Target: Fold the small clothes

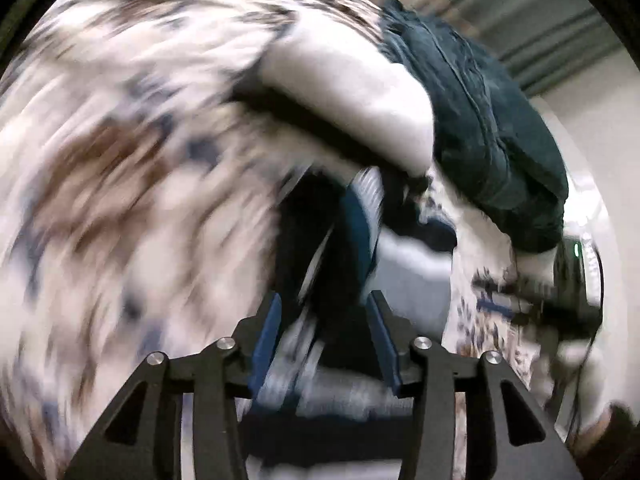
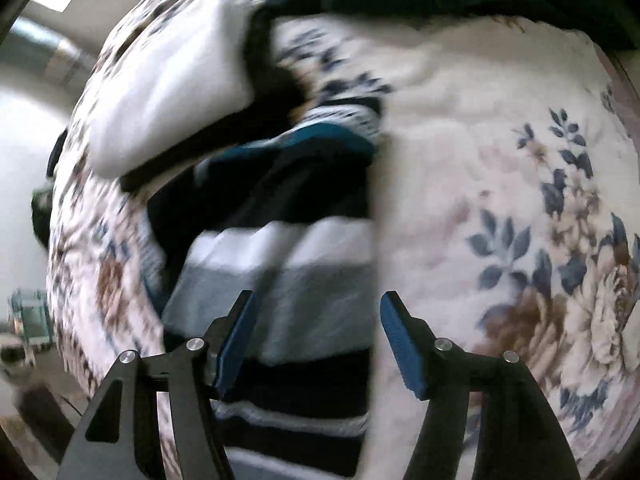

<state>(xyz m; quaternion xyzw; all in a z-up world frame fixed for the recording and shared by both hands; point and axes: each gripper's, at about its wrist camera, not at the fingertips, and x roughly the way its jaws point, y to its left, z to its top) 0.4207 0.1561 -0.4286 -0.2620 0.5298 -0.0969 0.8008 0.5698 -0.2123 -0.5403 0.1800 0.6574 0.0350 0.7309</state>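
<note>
A striped garment (image 2: 280, 256) in black, white, grey and teal lies on a floral bedspread (image 2: 500, 200). My right gripper (image 2: 316, 316) is open, its jaws astride the garment's grey stripe near its right edge. In the left wrist view the same striped garment (image 1: 332, 264) stands bunched and blurred between the blue pads of my left gripper (image 1: 324, 320), which is open around it. The view is motion-blurred, so contact is unclear.
A white pillow (image 1: 352, 92) lies behind the garment, also in the right wrist view (image 2: 168, 88). A dark teal cloth (image 1: 488, 120) is heaped beyond it. The floral bedspread (image 1: 120, 160) fills the left. A dark device (image 1: 576, 280) sits at the right edge.
</note>
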